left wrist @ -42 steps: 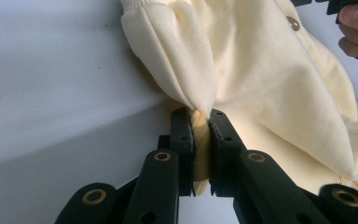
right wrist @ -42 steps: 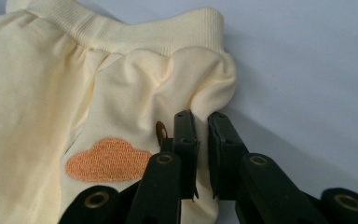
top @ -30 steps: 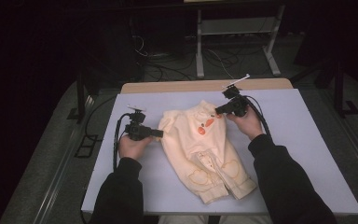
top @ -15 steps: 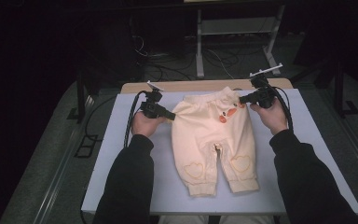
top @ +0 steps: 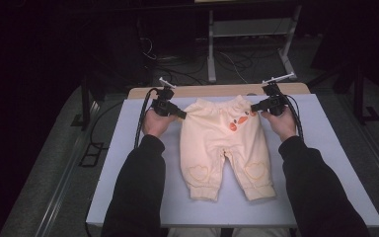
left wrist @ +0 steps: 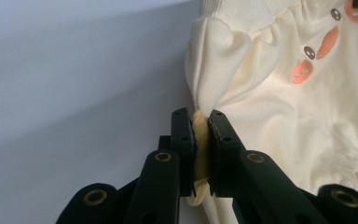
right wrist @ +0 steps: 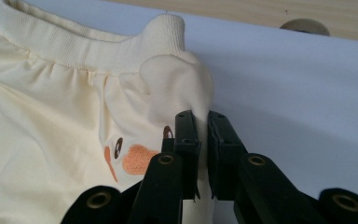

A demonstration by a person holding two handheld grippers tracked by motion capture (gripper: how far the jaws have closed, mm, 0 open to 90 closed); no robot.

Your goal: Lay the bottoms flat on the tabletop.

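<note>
The small pale yellow cotton baby trousers (top: pixel 224 143) lie flat on the light grey surface (top: pixel 335 163), legs toward the person, each waist corner pinched between closed jaws of left gripper (top: pixel 181 114) and right gripper (top: pixel 254 107), probably pulled taut.

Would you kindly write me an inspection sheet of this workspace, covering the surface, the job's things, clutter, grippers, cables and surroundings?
Surface: pale blue-grey table top, with a wooden edge along its far side.
Job's things: cream baby trousers lying flat, waistband away from the person, legs toward them; orange embroidery near the waist, heart patches on the knees.
Clutter: nothing seen.
Grippers: left gripper shut on the trousers' side near the waistband; right gripper shut on the opposite side.
Cables: black cable trails from the left gripper; another from the right.
Surroundings: dark room; metal frame and loose floor cables beyond.
</note>
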